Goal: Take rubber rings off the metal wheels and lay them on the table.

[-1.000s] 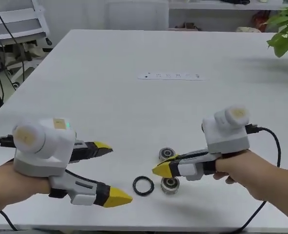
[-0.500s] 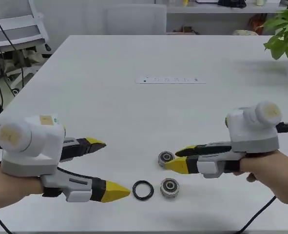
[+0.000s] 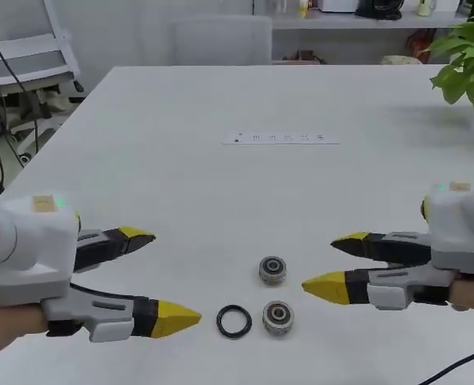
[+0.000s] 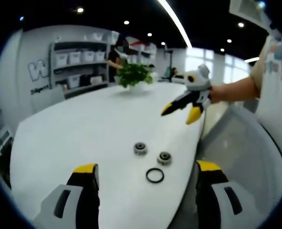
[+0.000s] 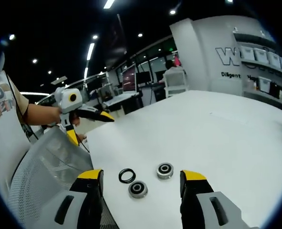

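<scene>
1. Just below the middle of the head view, close to the table's (image 3: pixel 301 192) front edge, lie a black ring (image 3: pixel 234 321), a near wheel (image 3: pixel 277 315) and a far wheel (image 3: pixel 272 269).
2. The ring lies flat on the tabletop, off both wheels, just left of the near wheel with a thin gap between them.
3. The far wheel sits higher in the frame than the near one, apart from it. I cannot tell whether either wheel has a ring on it.
4. The left gripper (image 3: pixel 175 277) fills the lower left of the frame. Its jaws are spread wide and hold nothing. The yellow tips point right, and the lower tip is near the ring but clear of it.
5. The right gripper (image 3: pixel 318 264) comes in from the lower right, jaws also well apart and empty. Its tips point left and stop short of the wheels.
6. In the left gripper view, the ring (image 4: pixel 154 175) and both wheels lie in the lower middle, between that gripper's own two jaws. The right gripper (image 4: pixel 186 107) hangs in the upper right of that frame, held by a hand (image 4: pixel 212 93).
7. In the right gripper view, the ring (image 5: pixel 127 175) lies left of the two wheels in the lower middle.
8. A thin white strip (image 3: pixel 280 138) lies flat on the table, above centre in the head view, and a plant (image 3: pixel 465 68) shows at the upper right.
</scene>
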{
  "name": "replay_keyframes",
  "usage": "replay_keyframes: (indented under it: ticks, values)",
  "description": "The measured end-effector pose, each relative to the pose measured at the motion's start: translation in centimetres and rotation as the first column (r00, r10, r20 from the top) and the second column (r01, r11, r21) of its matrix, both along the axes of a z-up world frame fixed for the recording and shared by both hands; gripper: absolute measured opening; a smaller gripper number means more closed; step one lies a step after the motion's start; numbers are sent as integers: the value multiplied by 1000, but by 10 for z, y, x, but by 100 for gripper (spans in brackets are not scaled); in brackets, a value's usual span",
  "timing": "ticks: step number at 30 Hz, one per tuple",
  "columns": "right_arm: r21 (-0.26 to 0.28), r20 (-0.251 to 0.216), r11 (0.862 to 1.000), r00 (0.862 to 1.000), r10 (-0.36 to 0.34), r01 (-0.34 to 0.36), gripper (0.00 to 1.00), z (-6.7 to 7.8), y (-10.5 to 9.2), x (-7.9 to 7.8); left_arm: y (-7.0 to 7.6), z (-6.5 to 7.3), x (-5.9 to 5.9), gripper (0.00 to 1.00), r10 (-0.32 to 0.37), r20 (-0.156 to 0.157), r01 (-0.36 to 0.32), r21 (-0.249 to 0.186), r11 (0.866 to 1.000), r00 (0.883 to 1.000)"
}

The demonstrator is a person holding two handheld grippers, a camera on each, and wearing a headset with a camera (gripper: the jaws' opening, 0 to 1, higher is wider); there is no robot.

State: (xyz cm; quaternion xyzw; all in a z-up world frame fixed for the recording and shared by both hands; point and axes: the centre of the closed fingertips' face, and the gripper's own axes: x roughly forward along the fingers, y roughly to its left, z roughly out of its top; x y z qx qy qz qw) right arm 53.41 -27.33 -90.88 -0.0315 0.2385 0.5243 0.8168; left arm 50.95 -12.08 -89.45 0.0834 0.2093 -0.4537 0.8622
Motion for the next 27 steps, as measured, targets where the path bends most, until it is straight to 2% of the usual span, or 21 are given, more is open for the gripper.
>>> replay_keyframes:
  ticks: [2, 8, 12, 15, 18, 27]
  values:
    - [-22, 33, 1000, 999, 0, 1, 68, 0, -4, -1, 1, 2, 0, 84, 7, 4, -7, -2, 1000, 1000]
    - [-45, 63, 999, 998, -15, 18, 74, -2, -14, -6, 5, 6, -3, 85, 33, 7, -33, -8, 999, 999]
    - [-55, 81, 998, 996, -34, 39, 79, -5, -21, -10, 7, 6, -8, 86, 34, 20, -34, 8, 999, 999]
    - [-90, 114, 995, 993, -24, 35, 83, -5, -25, -14, 8, 7, -12, 87, 36, 34, -37, 23, 999, 999]
    - [-123, 136, 992, 991, -16, 33, 85, -7, -31, -17, 9, 10, -15, 87, 51, 35, -51, -2, 999, 998]
    - [-157, 170, 986, 985, -22, 50, 89, -4, -41, -25, 17, 15, -19, 89, 87, 48, -86, -11, 996, 995]
